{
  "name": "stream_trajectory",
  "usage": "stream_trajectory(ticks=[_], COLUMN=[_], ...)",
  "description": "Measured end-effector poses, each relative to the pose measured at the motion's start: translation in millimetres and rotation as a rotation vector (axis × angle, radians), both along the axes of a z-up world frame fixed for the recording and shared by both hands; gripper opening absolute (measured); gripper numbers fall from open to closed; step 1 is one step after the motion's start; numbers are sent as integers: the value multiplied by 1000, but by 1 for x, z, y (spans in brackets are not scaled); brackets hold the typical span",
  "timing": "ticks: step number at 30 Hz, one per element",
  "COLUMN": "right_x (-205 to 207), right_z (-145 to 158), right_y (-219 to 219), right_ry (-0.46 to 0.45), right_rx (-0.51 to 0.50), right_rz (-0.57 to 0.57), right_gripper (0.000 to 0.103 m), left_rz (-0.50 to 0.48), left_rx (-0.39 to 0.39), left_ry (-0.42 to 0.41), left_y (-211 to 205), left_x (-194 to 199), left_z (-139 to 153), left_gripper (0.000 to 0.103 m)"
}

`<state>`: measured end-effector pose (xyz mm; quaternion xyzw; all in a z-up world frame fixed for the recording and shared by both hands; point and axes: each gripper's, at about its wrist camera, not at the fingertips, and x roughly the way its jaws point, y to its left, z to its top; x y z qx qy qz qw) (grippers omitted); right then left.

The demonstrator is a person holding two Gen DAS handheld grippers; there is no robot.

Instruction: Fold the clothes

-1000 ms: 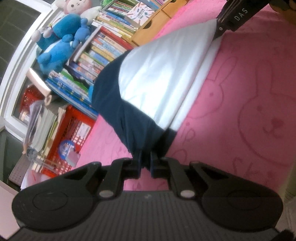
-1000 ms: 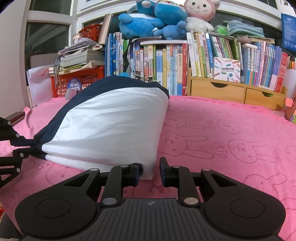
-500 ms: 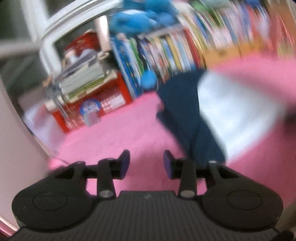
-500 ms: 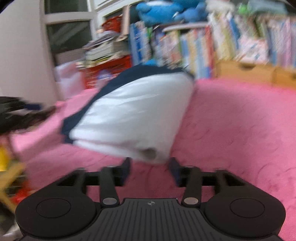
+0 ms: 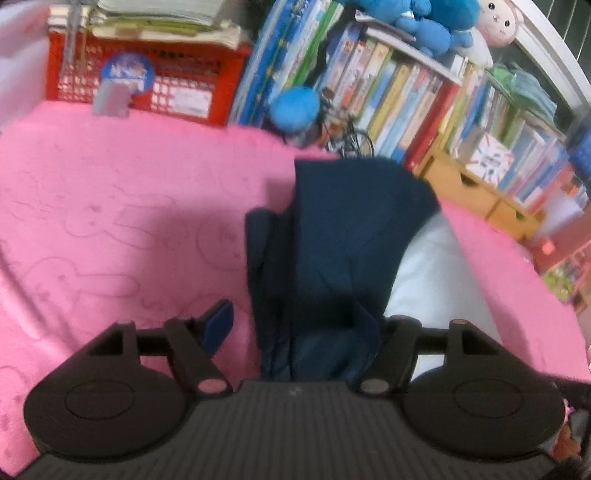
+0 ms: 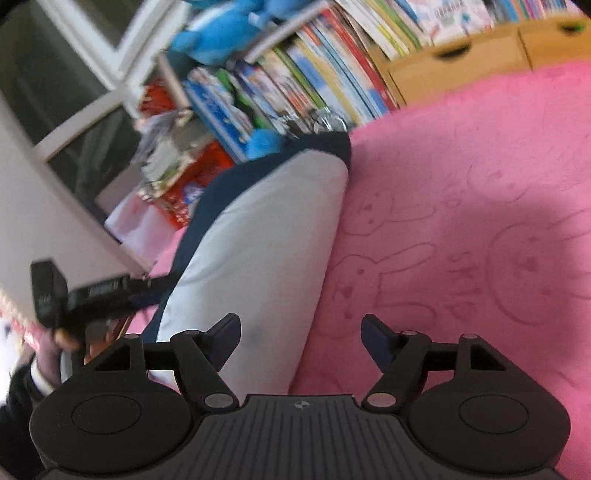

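A folded navy and white garment (image 5: 347,236) lies on the pink bunny-print cover (image 5: 110,206). In the left wrist view my left gripper (image 5: 306,328) is open, with the navy sleeve end lying loose between its fingers. In the right wrist view the same garment (image 6: 258,240) shows its white side. My right gripper (image 6: 301,334) is open over the garment's near white end and the cover, holding nothing. The left gripper's fingers (image 6: 110,288) show at the garment's left edge.
A row of books (image 5: 399,96), a red basket (image 5: 155,74) and wooden drawers (image 5: 476,192) line the far edge of the cover. Blue plush toys (image 5: 428,22) sit on the books. A window frame (image 6: 85,122) stands at the left.
Both grippers have let go of the garment and opened wide. The garment now lies flat on the cover. Both cameras have swung to new angles.
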<state>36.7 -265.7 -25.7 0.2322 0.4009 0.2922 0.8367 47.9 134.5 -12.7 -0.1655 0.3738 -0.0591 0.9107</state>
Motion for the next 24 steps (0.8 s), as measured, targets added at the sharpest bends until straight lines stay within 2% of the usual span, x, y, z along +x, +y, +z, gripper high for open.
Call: stream_trajectory(ticks=[4,5,8,11,13,14,16,19,20,22,24], right_x=[19,21,20,15,9,4,-8,-18,-16,-4,11], right_z=[-9,-10,-12,-10,-6,-3,5,16,19,27,32], right_y=[23,26,28,31,34,38,44,42,39,31,28], right_ry=[5,10,8,-6,-19,-39,-94,-149,-159,-169,-172], right_rx=[50,52,54,27,-6,-40,-126,-187,-194,-196,-188], right_rz=[23,21,2,-3,2,15,52,84,77,34,-11], right_gripper=[71,64,55,50,50,50,51,52,52,52,52], left_rz=[-29,-36,-48,-71,-86,-79,-19,88,97,55,-33], left_rx=[-88,-114,-148,-123,-103,-68,70,328,389,413,417], left_ry=[27,38,33,20,11,0,-56,-200,-257,-335,-376], left_y=[11,13,17,13,11,11,10,2,-5,-21,-46], left_x=[6,8,7,2,-2,-5,-15,-32,-36,-37,-27], left_z=[-11,-14,-19,-17,-15,-12,0,26,36,51,57], left_gripper=[66,66,66,66,66,65,64,62,62,62,63])
